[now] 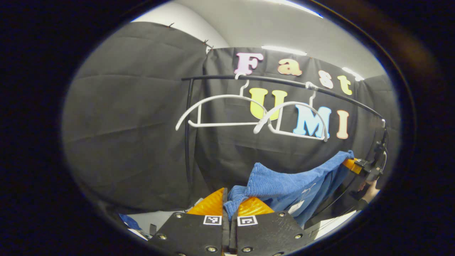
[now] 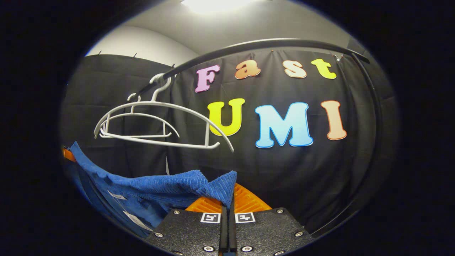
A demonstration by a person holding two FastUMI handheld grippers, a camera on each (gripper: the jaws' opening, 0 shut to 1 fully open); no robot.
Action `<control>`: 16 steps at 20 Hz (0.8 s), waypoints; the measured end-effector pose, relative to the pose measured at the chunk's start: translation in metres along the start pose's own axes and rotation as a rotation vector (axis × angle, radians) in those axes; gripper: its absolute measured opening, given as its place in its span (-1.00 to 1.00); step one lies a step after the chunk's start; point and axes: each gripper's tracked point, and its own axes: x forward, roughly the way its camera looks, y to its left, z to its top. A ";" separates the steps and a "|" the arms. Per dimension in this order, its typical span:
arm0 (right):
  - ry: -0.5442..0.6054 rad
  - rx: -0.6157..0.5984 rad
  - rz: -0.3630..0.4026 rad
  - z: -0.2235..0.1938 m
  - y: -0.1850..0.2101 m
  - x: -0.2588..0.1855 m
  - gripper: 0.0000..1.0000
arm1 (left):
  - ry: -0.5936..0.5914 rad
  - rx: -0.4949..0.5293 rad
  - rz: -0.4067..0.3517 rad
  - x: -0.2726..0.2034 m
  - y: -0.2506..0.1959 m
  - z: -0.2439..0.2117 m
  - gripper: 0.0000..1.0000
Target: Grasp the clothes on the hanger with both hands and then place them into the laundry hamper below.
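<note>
— Two corners of the blue garment are pinched, one in each tool: the left gripper is clamped on a bunched edge at 6 o'clock of the left gripper view, and the right gripper is closed on the other corner at 6 o'clock of the right gripper view.

— So is it off the hanger?

— I judge yes. Both white hangers hang bare on the black rail, at about 12 o'clock above the cloth. The garment sags between the two tools, well below them.

— What is left, then?

— Lowering it and letting go into the hamper. I cannot place the hamper; the pale strip at 7 o'clock in the left gripper view is too small to tell.

— Anything in the way?

— The rack's upright post stands near the left gripper at 10 o'clock, and a curved post sits at 3 o'clock in the right gripper view. White tags dangle from the cloth and might snag, though that is my guess. A person's hand holds the far tool at 4 o'clock.
</note>
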 end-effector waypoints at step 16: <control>0.135 0.080 -0.172 -0.015 0.068 -0.171 -0.98 | 0.117 0.049 -0.400 -0.046 -0.108 -0.034 -0.98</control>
